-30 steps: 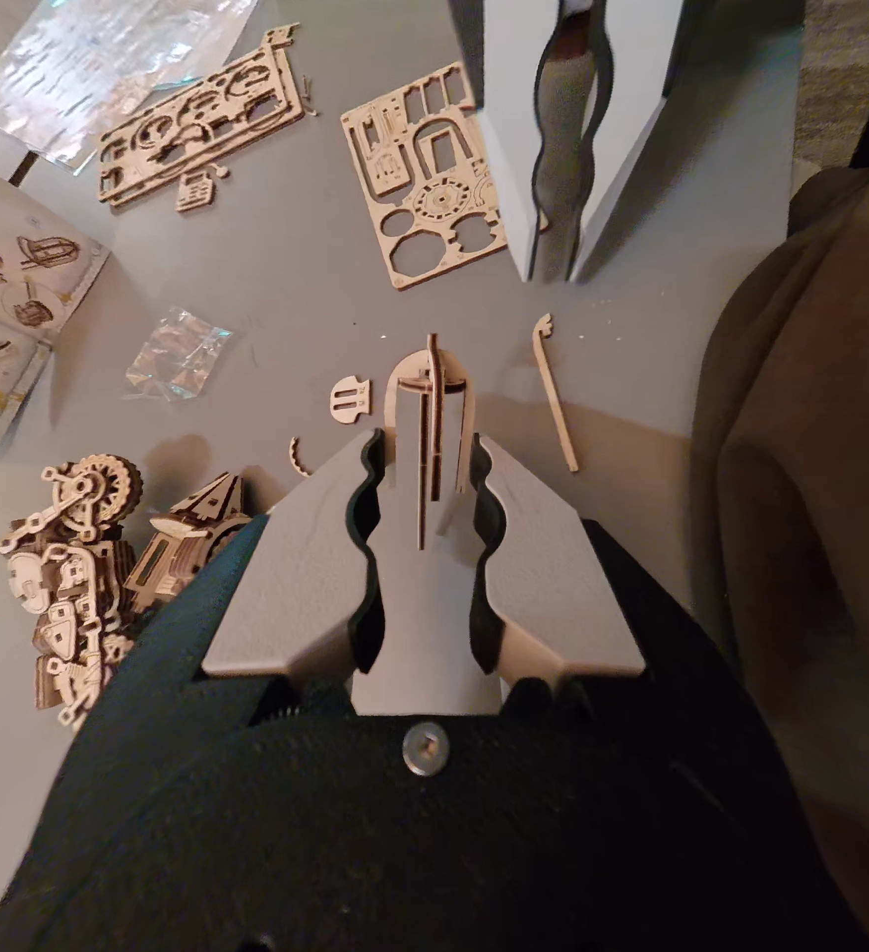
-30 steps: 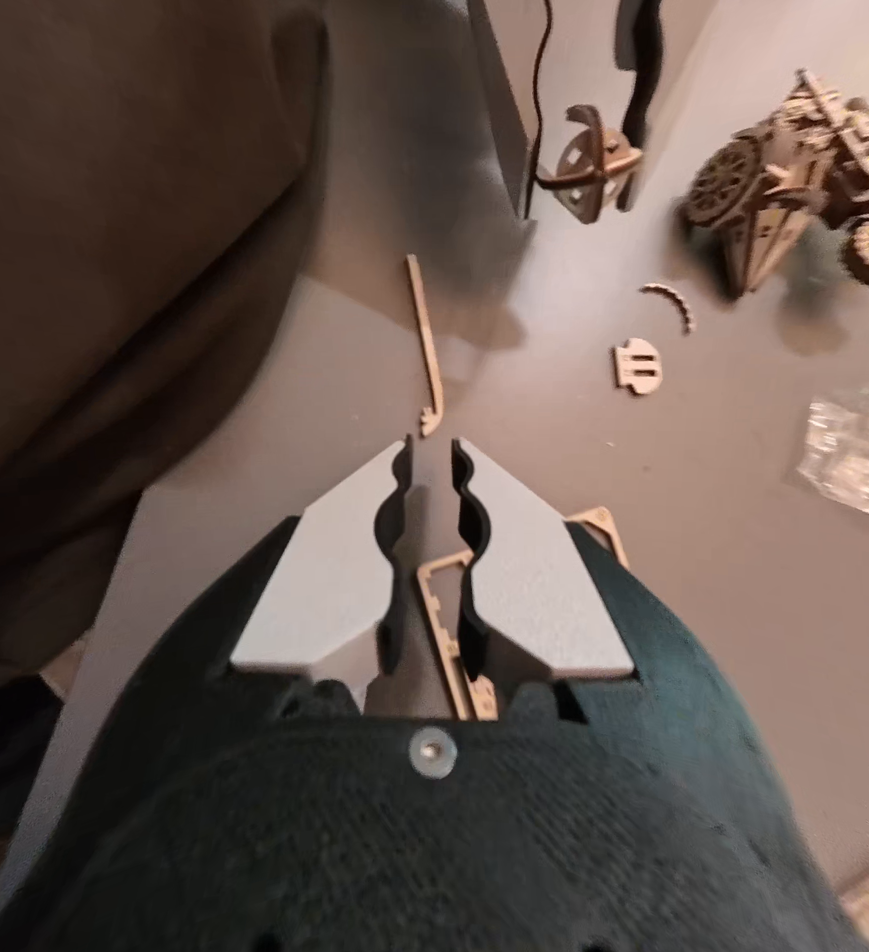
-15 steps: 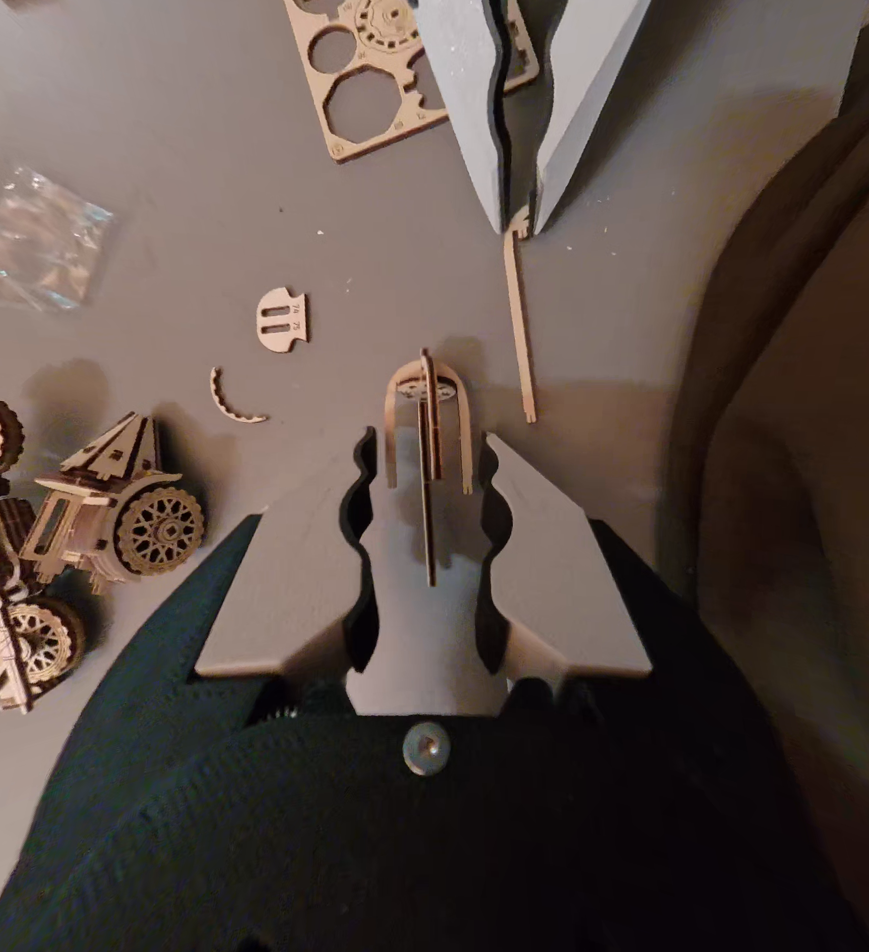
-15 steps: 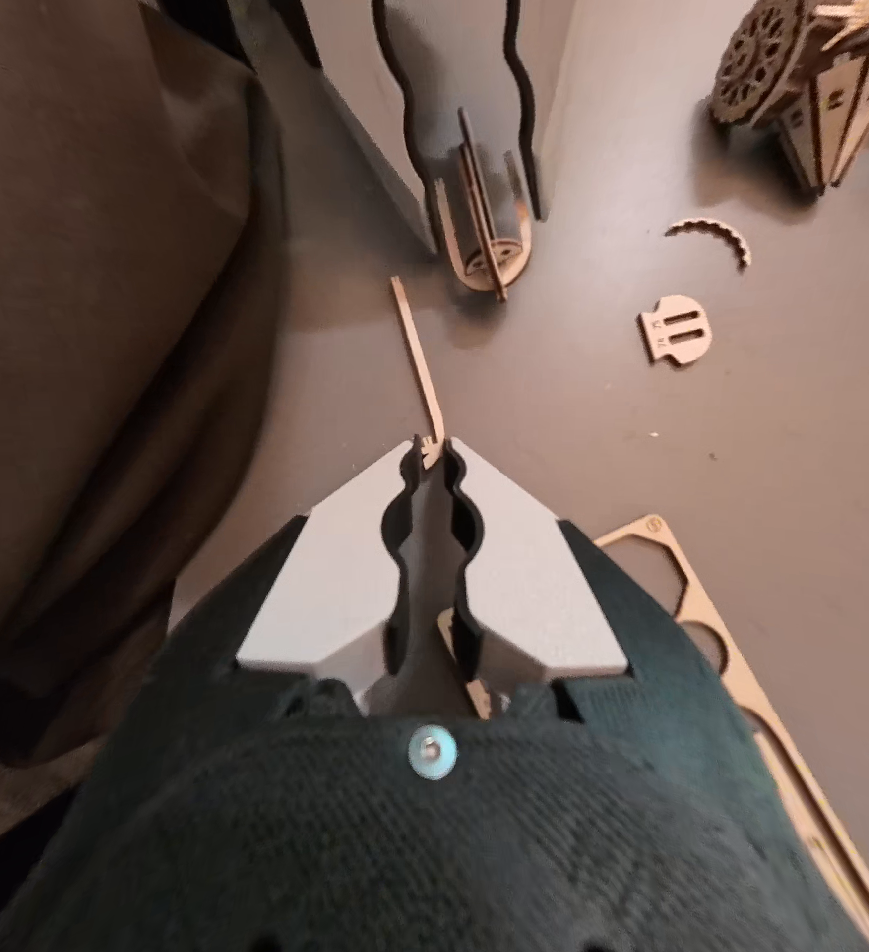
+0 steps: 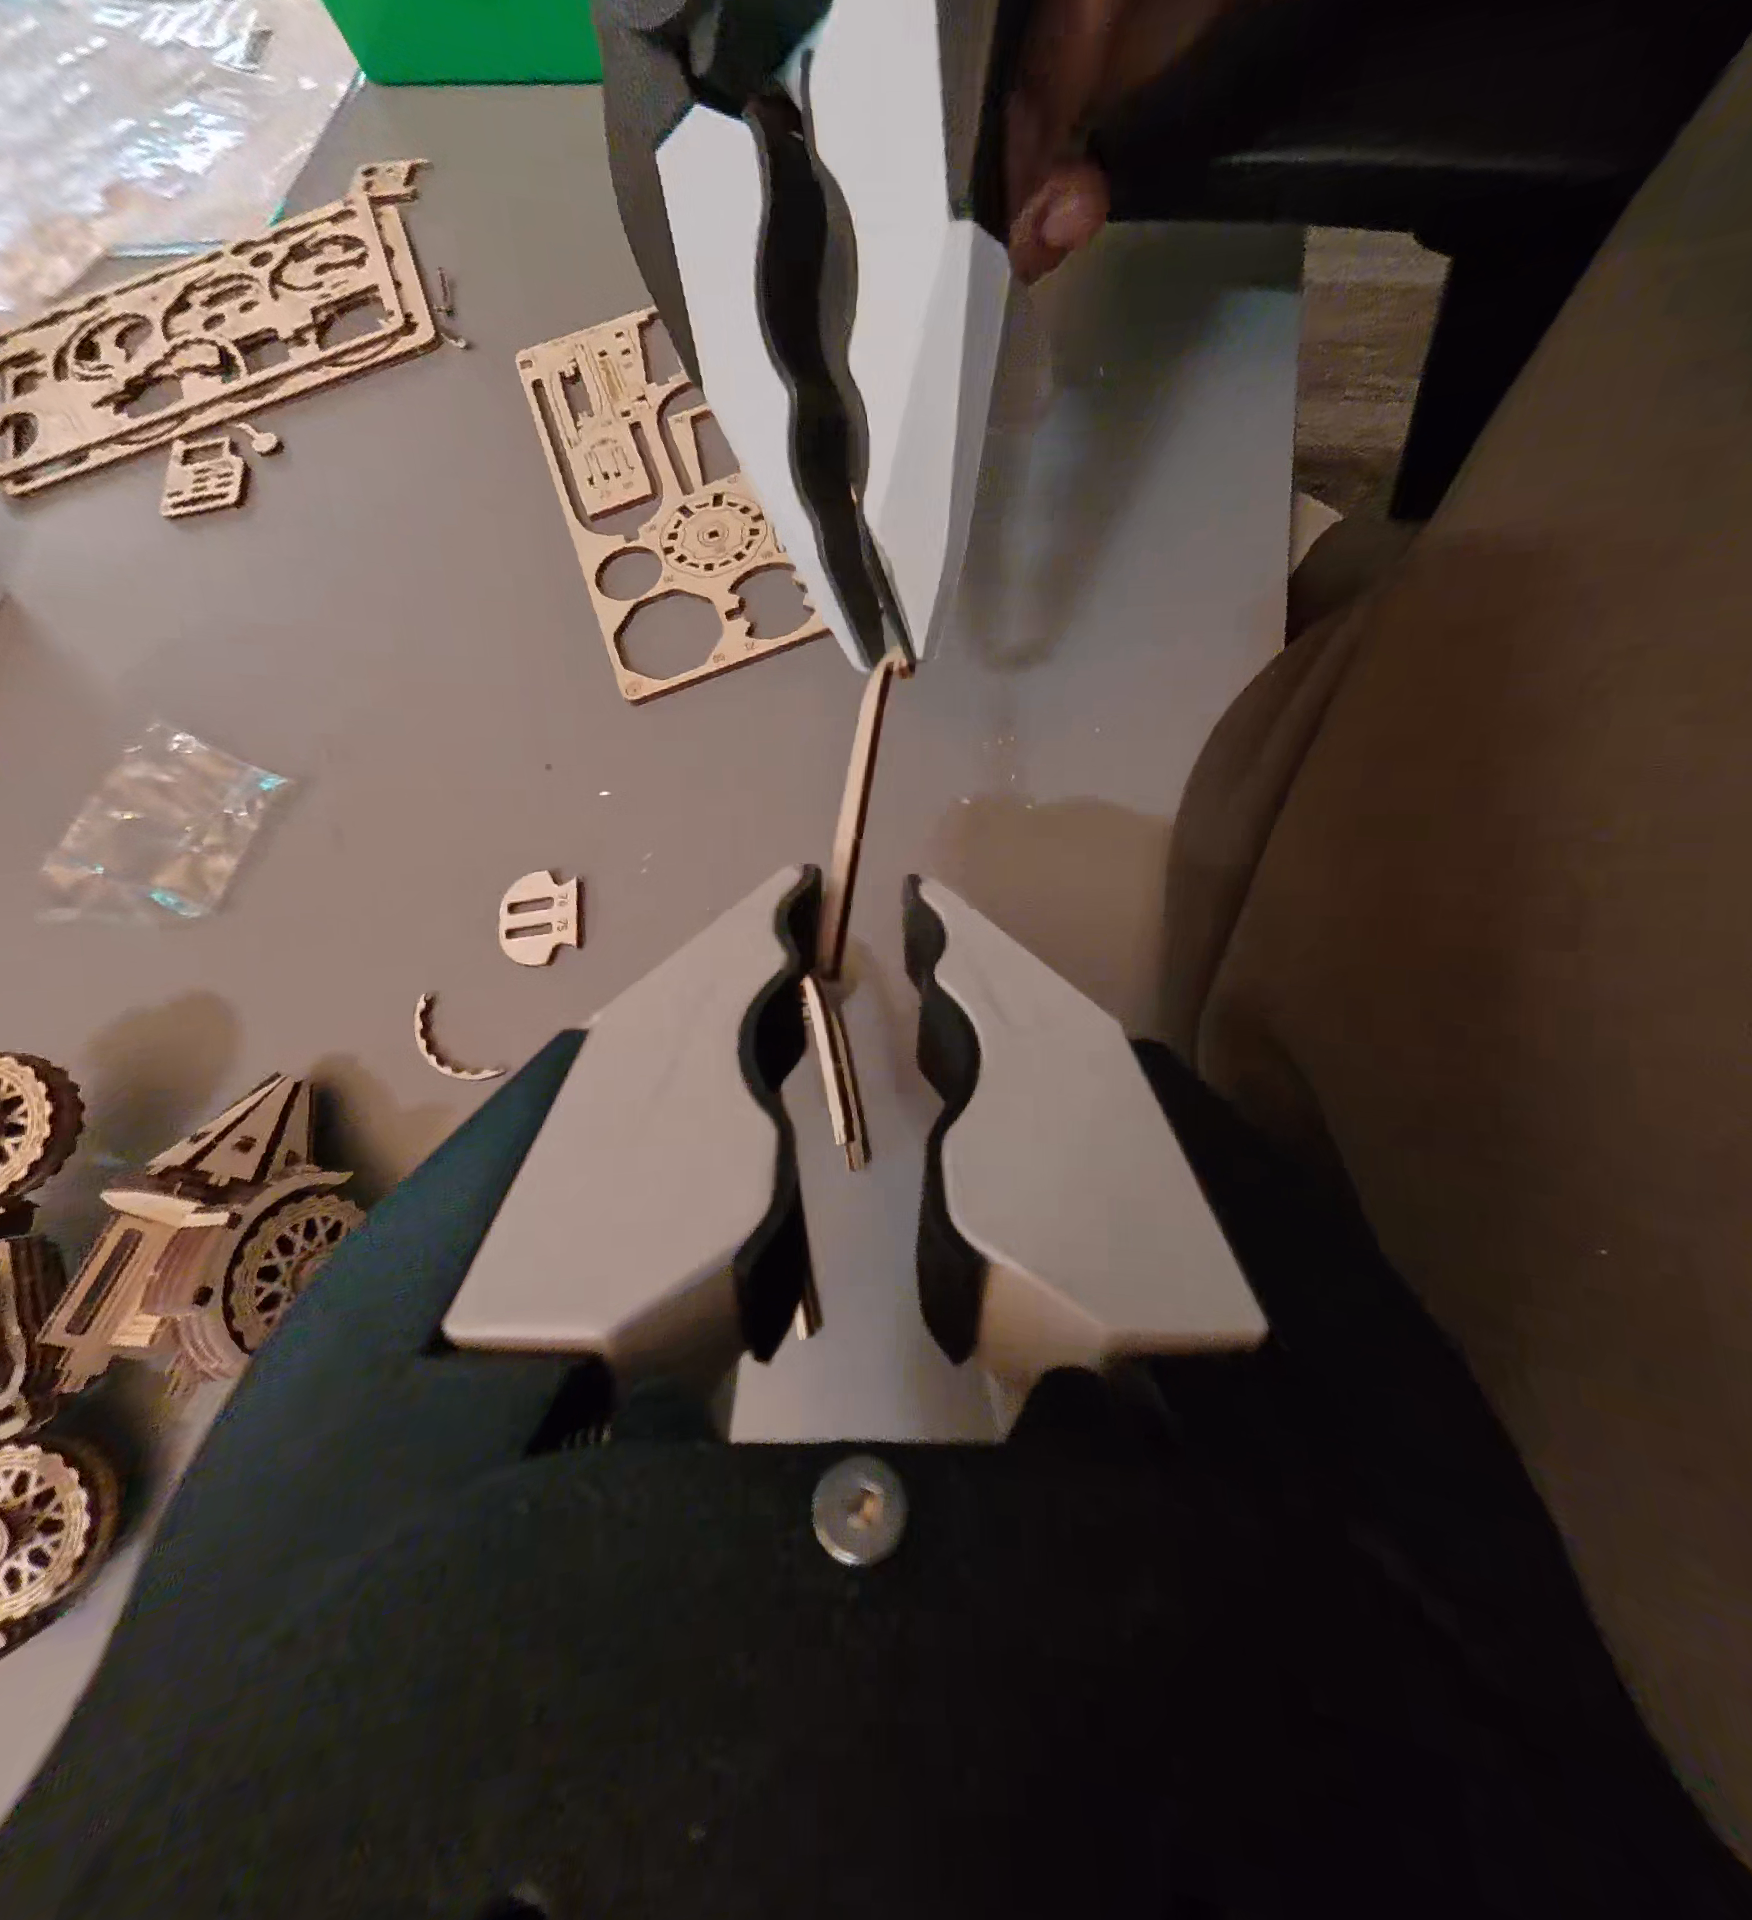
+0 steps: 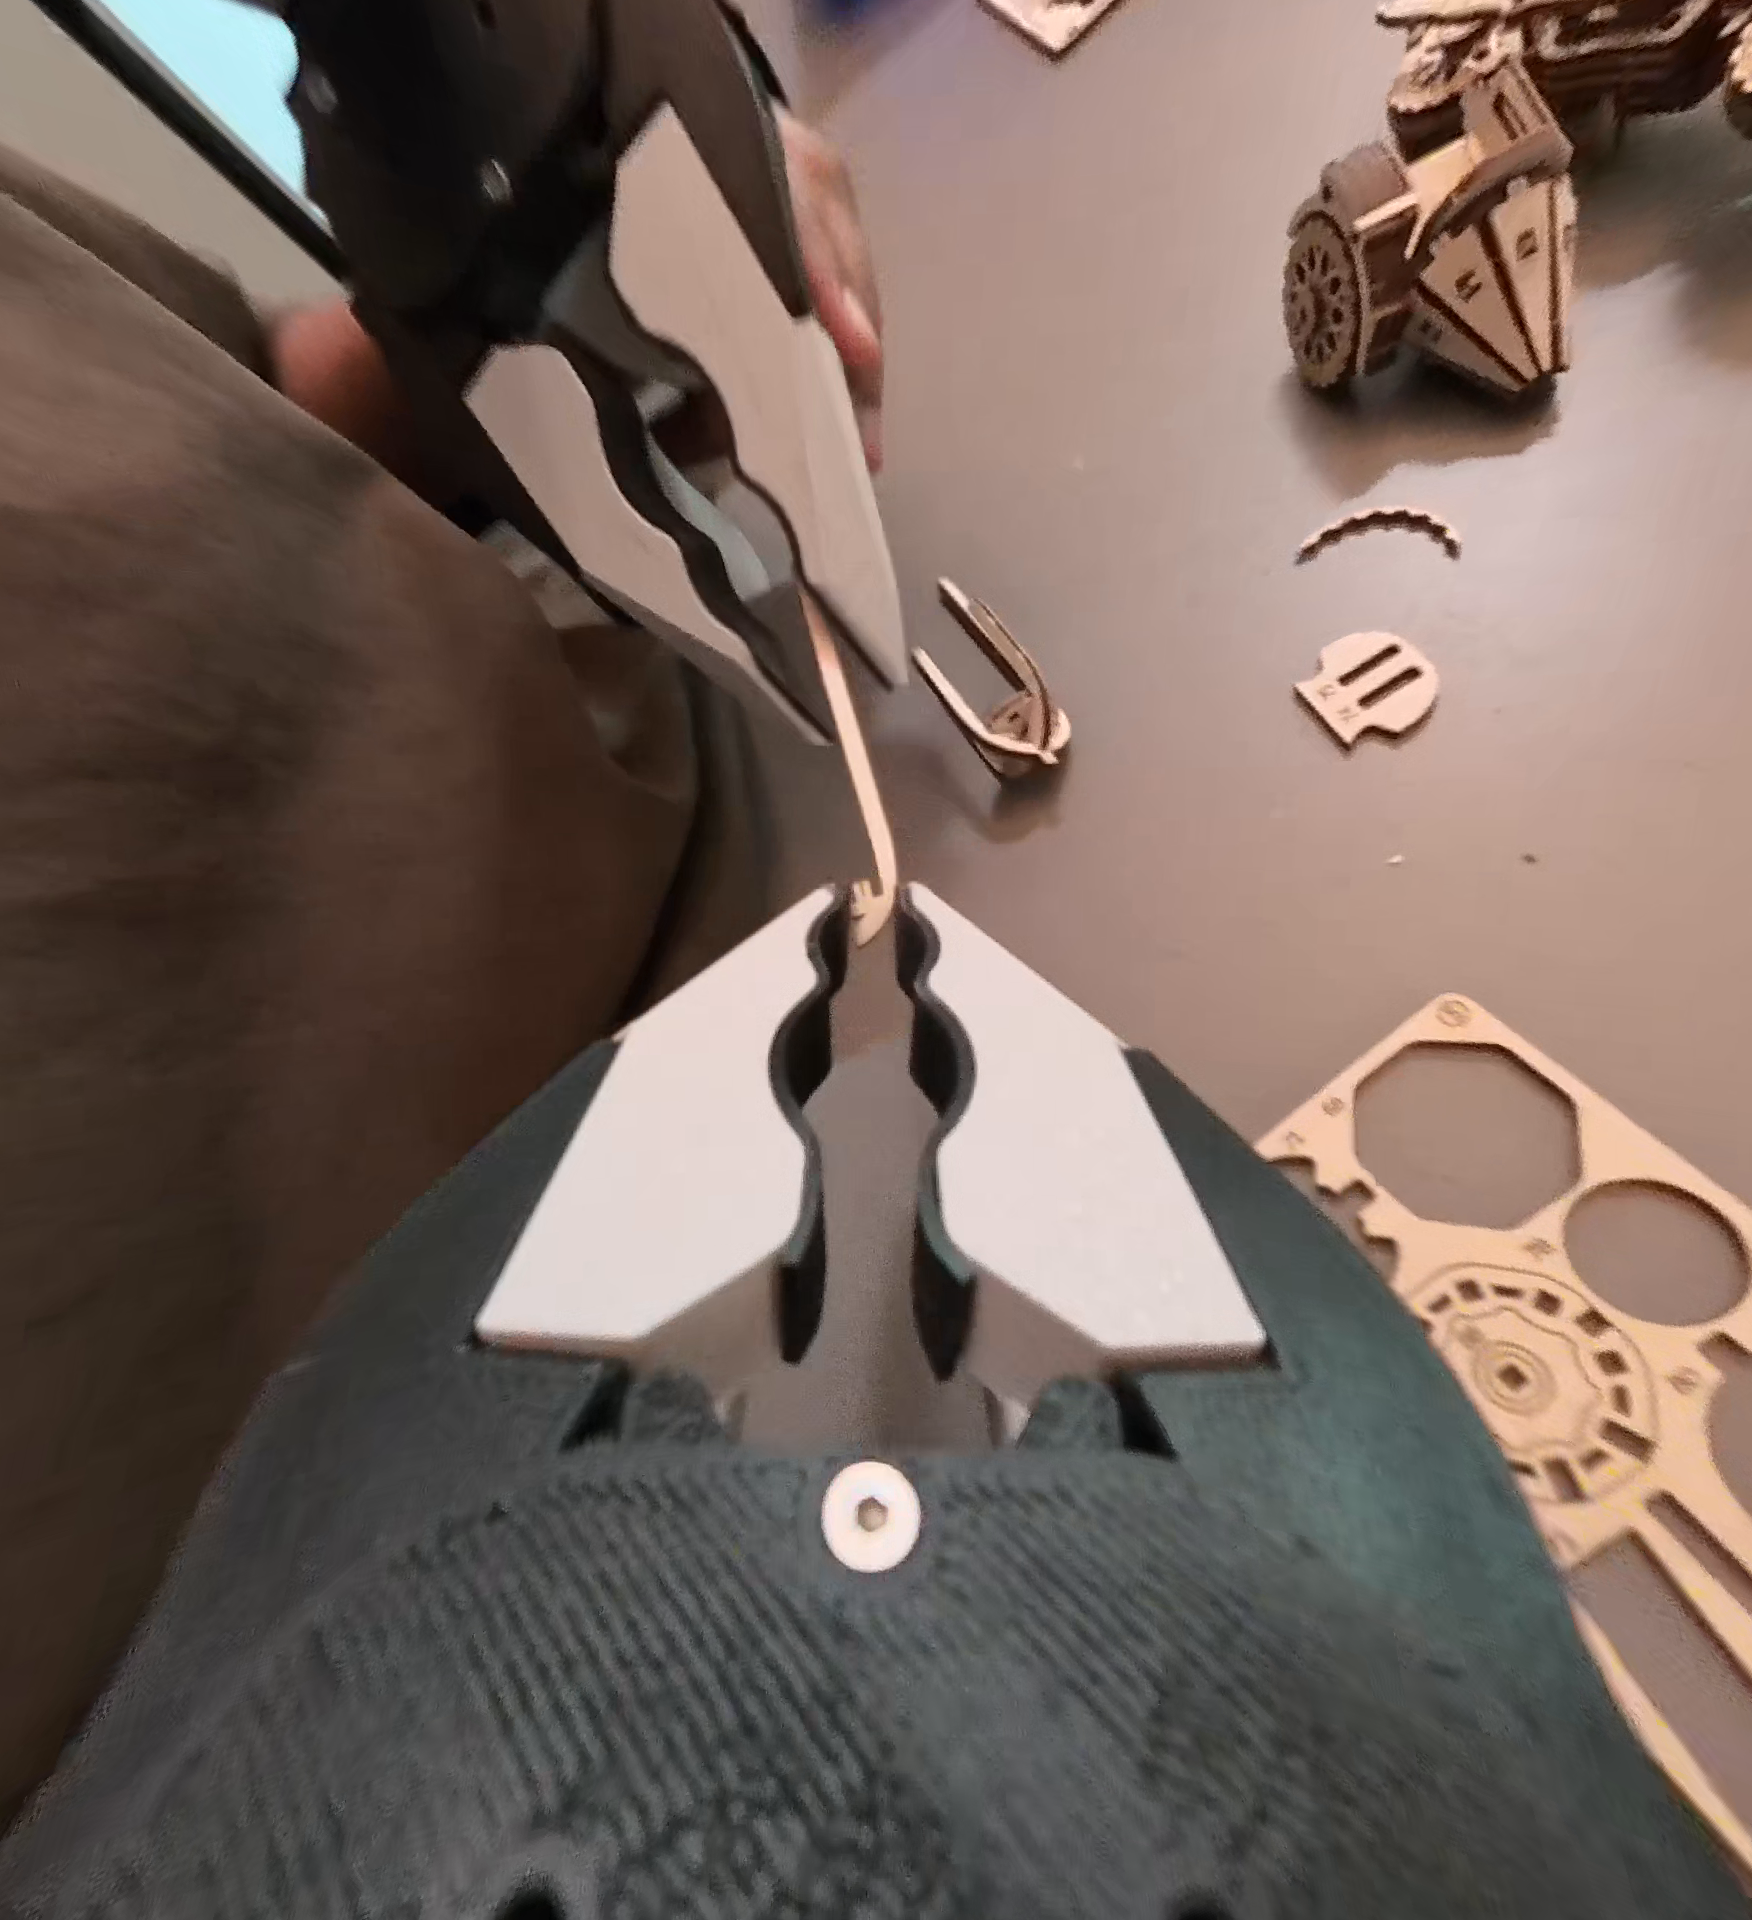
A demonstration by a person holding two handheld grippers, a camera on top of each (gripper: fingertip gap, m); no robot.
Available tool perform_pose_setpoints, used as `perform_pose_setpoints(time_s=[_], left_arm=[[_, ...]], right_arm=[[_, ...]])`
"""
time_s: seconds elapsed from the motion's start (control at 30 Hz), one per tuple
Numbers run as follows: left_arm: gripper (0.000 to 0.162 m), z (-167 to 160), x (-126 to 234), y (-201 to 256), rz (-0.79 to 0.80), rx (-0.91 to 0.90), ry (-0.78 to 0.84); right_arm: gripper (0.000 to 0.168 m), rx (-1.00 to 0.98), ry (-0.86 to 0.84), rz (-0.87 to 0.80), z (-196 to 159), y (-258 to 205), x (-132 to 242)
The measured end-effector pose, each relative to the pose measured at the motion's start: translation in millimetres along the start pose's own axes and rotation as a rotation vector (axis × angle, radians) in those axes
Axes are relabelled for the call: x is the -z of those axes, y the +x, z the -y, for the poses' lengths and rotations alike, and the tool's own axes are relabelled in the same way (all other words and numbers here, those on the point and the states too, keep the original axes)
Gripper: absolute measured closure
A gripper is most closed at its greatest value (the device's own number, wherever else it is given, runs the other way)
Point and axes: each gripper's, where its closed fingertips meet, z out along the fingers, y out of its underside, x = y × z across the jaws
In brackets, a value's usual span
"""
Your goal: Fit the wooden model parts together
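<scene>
A thin wooden strip (image 5: 856, 800) with a hooked end hangs in the air between both grippers. My right gripper (image 6: 870, 899) is shut on the hooked end; it also shows at the top of the left wrist view (image 5: 893, 660). The strip's other end sits between the fingers of my left gripper (image 5: 859, 894), against the left pad, with a gap to the right pad. The left gripper also shows in the right wrist view (image 6: 851, 696). A small arch-shaped wooden assembly (image 6: 997, 686) lies on the grey table (image 5: 384, 675) under the left gripper (image 5: 836, 1081).
A built wooden vehicle model (image 5: 197, 1268) stands at the left. Nearby lie a slotted round piece (image 5: 539, 925), a toothed arc (image 5: 451, 1044), a plastic bag (image 5: 160, 826) and cut-out sheets (image 5: 685, 520) (image 5: 207, 322). A person's brown clothing (image 5: 1526, 1039) fills the right. The tips of one gripper are about 5 centimeters away from the tips of the other.
The right gripper has shut on the strip's hooked end and lifted it off the table. The left gripper has left the arch assembly, and its jaws have narrowed around the strip's free end.
</scene>
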Motion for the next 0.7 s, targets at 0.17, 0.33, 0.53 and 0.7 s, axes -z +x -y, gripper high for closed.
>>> perform_pose_setpoints(time_s=[0.17, 0.33, 0.53, 0.7], left_arm=[[0.159, 12, 6, 1, -0.013, 0.008, 0.073], [0.160, 20, 13, 1, -0.119, 0.178, 0.163], [0.161, 38, 27, -5, -0.288, 0.441, 0.330], [0.161, 36, 26, -2, -0.290, 0.420, 0.322]], right_arm=[[0.162, -0.048, 0.070, 0.066, 7, -4, 6], [0.152, 0.056, 0.156, 0.096, 18, -10, 14], [0.143, 0.339, 0.313, -0.014, 43, -16, 34], [0.149, 0.388, 0.277, -0.025, 42, -20, 27]])
